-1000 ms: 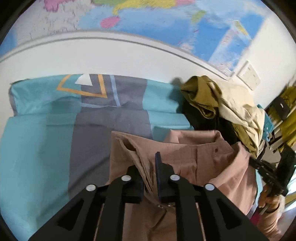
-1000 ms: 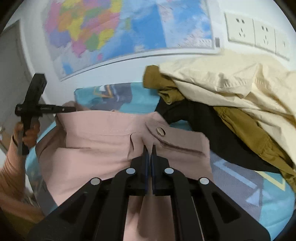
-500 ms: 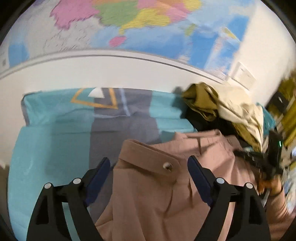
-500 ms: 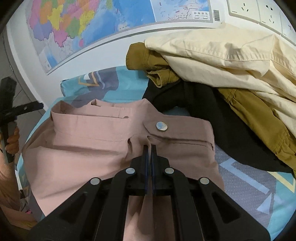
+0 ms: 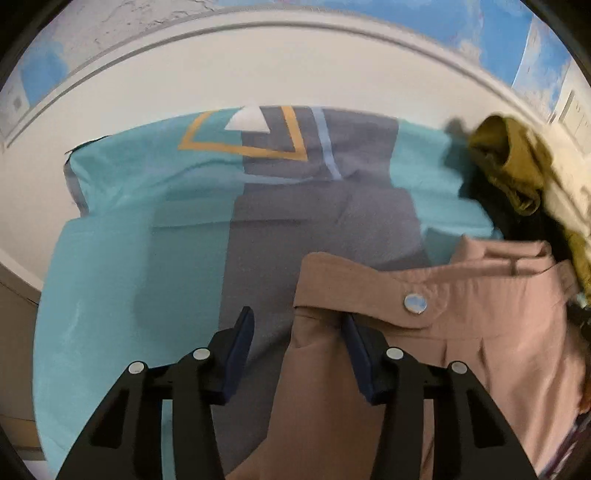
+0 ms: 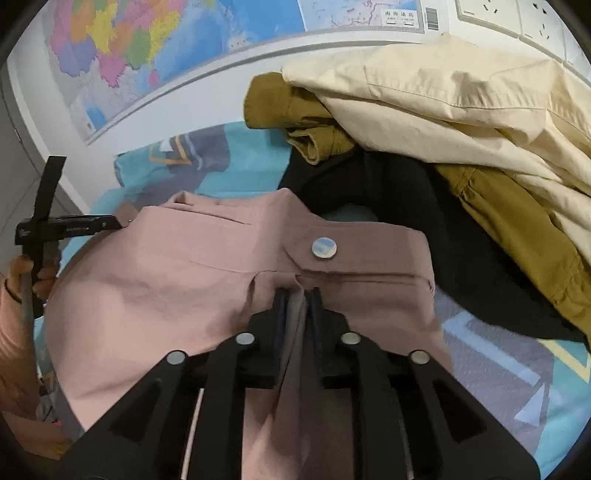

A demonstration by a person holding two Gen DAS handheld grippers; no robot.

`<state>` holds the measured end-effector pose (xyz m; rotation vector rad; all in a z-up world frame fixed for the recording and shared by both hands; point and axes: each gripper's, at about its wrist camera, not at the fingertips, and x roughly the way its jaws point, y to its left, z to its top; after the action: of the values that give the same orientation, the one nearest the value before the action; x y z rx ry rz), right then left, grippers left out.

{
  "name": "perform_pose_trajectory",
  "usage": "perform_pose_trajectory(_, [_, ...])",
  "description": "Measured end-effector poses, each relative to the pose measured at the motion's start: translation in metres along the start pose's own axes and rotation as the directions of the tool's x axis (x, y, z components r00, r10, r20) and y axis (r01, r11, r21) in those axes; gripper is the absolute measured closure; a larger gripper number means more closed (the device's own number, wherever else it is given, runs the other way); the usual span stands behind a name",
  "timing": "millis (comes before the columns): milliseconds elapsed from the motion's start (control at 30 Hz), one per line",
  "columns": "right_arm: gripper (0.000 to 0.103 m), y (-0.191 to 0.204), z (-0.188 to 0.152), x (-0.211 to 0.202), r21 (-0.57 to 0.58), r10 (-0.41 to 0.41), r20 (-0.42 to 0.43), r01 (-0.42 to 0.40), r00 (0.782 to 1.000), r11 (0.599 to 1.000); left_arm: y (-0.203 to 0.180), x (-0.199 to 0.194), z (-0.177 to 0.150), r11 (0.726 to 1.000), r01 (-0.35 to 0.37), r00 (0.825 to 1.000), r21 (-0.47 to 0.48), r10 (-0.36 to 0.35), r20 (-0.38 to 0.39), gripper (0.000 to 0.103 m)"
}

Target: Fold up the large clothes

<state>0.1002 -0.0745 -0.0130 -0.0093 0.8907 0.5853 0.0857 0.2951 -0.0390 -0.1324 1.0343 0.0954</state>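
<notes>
1. Behind everything runs a white wall [image 6: 207, 110] carrying a coloured map [image 6: 155, 40], with wall sockets [image 6: 491, 14] at the upper right of the right wrist view.
2. Under both grippers lies a bed sheet [image 5: 140, 258] in teal and grey blocks with an orange outline and a white triangle printed near its far end.
3. Pink trousers [image 6: 177, 280] lie spread on that sheet, waistband away from the grippers, a silver button [image 6: 324, 247] on the waistband tab.
4. Right gripper [image 6: 296, 295]: its jaws have just been opening and now stand a little apart, with a raised ridge of the trousers' pink cloth between them below the waistband tab. Whether the pads still press on that fold cannot be told.
5. Left gripper [image 5: 299, 325]: its jaws have just been closing from a wider spread and stand apart. Its right finger lies at the underside of the waistband edge; its left finger [image 5: 242, 336] is over bare grey sheet, clear of the cloth. Nothing is clamped.
6. Beyond and to the right of the right gripper sits a heap of other clothes: a cream garment [image 6: 461, 96] on top, a mustard garment [image 6: 517, 229] under it, a black garment [image 6: 413, 199] just beside the trousers' waistband.
7. Far left of the right wrist view, a hand [image 6: 33, 273] grips the handle of the left gripper.
</notes>
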Motion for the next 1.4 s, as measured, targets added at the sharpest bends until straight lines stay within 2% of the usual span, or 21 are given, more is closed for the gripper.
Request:
perform_pose_trajectory(67, [0.052, 0.002, -0.004, -0.011, -0.013, -0.013, 0.030, 0.013, 0.999, 1.000, 0.000, -0.017, -0.006, 0.999, 0.027, 0.998, 0.027, -0.028, 0.053, 0.052])
perform_pose_trajectory(100, [0.051, 0.003, -0.006, -0.017, -0.022, -0.014, 0.034, 0.015, 0.999, 1.000, 0.000, -0.025, -0.009, 0.999, 0.035, 0.997, 0.037, -0.038, 0.068, 0.044])
perform_pose_trajectory(167, [0.050, 0.004, -0.011, -0.022, -0.037, -0.003, 0.030, 0.005, 1.000, 0.999, -0.002, -0.040, -0.016, 0.996, 0.057, 0.993, 0.075, -0.064, 0.098, 0.041])
perform_pose_trajectory(200, [0.047, 0.005, -0.014, -0.023, -0.048, 0.001, 0.022, 0.000, 1.000, 0.999, -0.006, -0.046, -0.020, 0.994, 0.057, 0.992, 0.094, -0.067, 0.103, 0.038])
perform_pose_trajectory(333, [0.047, 0.012, -0.023, -0.016, -0.091, -0.017, -0.004, 0.017, 1.000, 0.996, -0.024, -0.050, -0.036, 0.986, 0.076, 0.992, 0.149, -0.090, 0.086, 0.036])
perform_pose_trajectory(367, [0.053, 0.013, -0.024, -0.014, -0.101, -0.032, -0.004, 0.032, 0.999, 0.994, -0.029, -0.047, -0.040, 0.984, 0.073, 0.993, 0.160, -0.086, 0.077, 0.036])
perform_pose_trajectory(433, [0.076, 0.014, -0.025, -0.009, -0.104, -0.036, -0.016, 0.034, 0.999, 0.994, -0.038, -0.040, -0.047, 0.981, 0.067, 0.995, 0.181, -0.080, 0.064, 0.036])
perform_pose_trajectory(467, [0.091, 0.013, -0.024, -0.006, -0.090, -0.022, -0.024, 0.019, 0.999, 0.996, -0.040, -0.036, -0.048, 0.979, 0.070, 0.995, 0.190, -0.082, 0.059, 0.036])
perform_pose_trajectory(600, [0.098, 0.011, -0.019, -0.003, -0.082, -0.020, -0.011, 0.019, 1.000, 0.996, -0.048, -0.029, -0.049, 0.975, 0.020, 0.997, 0.221, -0.036, 0.069, 0.036])
perform_pose_trajectory(667, [0.099, 0.009, -0.012, -0.004, -0.072, -0.023, 0.012, 0.024, 1.000, 0.997, -0.048, -0.029, -0.046, 0.977, 0.015, 0.996, 0.212, -0.032, 0.077, 0.036])
perform_pose_trajectory(833, [0.099, 0.007, -0.010, 0.004, -0.049, -0.027, -0.004, 0.027, 1.000, 0.998, -0.044, -0.033, -0.040, 0.985, 0.013, 0.994, 0.174, -0.032, 0.104, 0.036])
perform_pose_trajectory(933, [0.097, 0.007, -0.012, 0.002, -0.044, -0.031, -0.009, 0.031, 0.999, 0.999, -0.045, -0.038, -0.041, 0.985, 0.012, 0.992, 0.174, -0.033, 0.121, 0.036])
perform_pose_trajectory(967, [0.093, 0.006, -0.012, -0.002, -0.036, -0.033, -0.002, 0.033, 0.999, 0.999, -0.046, -0.040, -0.042, 0.984, 0.003, 0.992, 0.180, -0.026, 0.124, 0.036])
perform_pose_trajectory(1000, [0.076, 0.006, -0.013, -0.005, -0.030, -0.032, 0.002, 0.032, 0.999, 0.999, -0.047, -0.041, -0.043, 0.983, -0.004, 0.992, 0.183, -0.019, 0.126, 0.036])
perform_pose_trajectory(1067, [0.051, 0.008, -0.014, -0.015, -0.040, -0.016, 0.025, 0.017, 1.000, 0.999, -0.047, -0.045, -0.045, 0.983, -0.006, 0.991, 0.182, -0.019, 0.133, 0.036])
perform_pose_trajectory(1200, [0.051, 0.010, -0.020, -0.033, -0.061, -0.017, 0.051, 0.020, 0.999, 0.998, -0.047, -0.053, -0.048, 0.982, -0.014, 0.988, 0.186, -0.015, 0.153, 0.035])
perform_pose_trajectory(1400, [0.051, 0.014, -0.035, -0.040, -0.090, -0.008, 0.033, 0.011, 0.999, 0.996, -0.049, -0.055, -0.053, 0.982, -0.023, 0.988, 0.189, -0.006, 0.156, 0.034])
